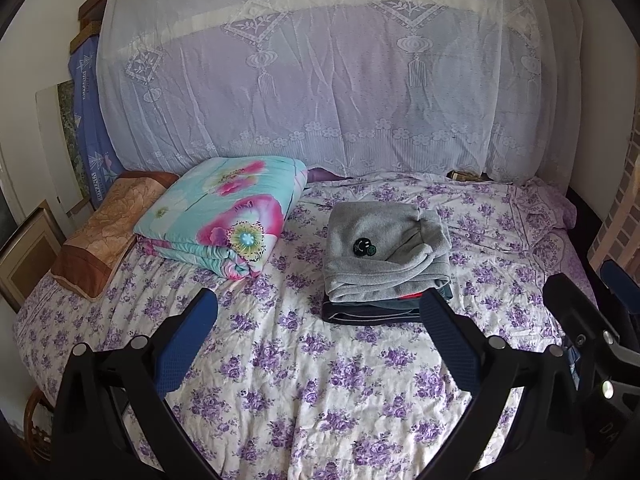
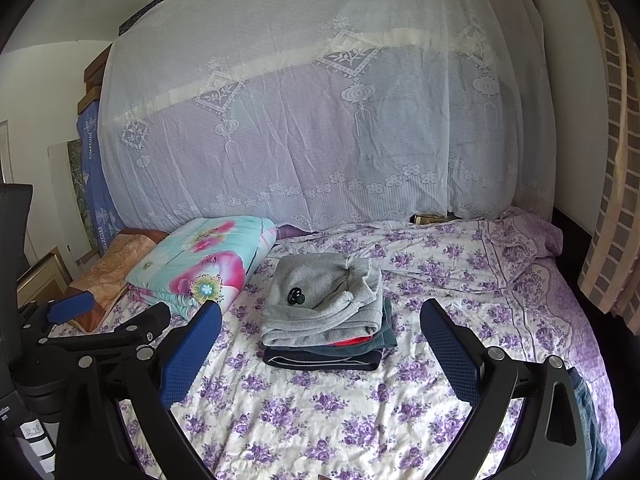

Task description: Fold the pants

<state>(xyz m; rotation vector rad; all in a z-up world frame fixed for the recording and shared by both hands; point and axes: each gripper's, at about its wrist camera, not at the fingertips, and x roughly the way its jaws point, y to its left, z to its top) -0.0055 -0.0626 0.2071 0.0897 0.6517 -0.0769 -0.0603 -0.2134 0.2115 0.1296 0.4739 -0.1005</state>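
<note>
Both grippers, left gripper (image 1: pixel 318 312) and right gripper (image 2: pixel 320 324), hover with jaws spread, empty. Folded grey pants (image 1: pixel 384 248) top a stack at 12 o'clock on the bed (image 1: pixel 304 392). Folding appears finished; next likely calls for fetching another garment.

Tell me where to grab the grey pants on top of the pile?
Probably the near folded edge of the grey pants, coming in low from the front. That edge is a thick rounded roll facing both open grippers, so fingers could slide around it. The pants lie flat on the stack of folded clothes.
</note>
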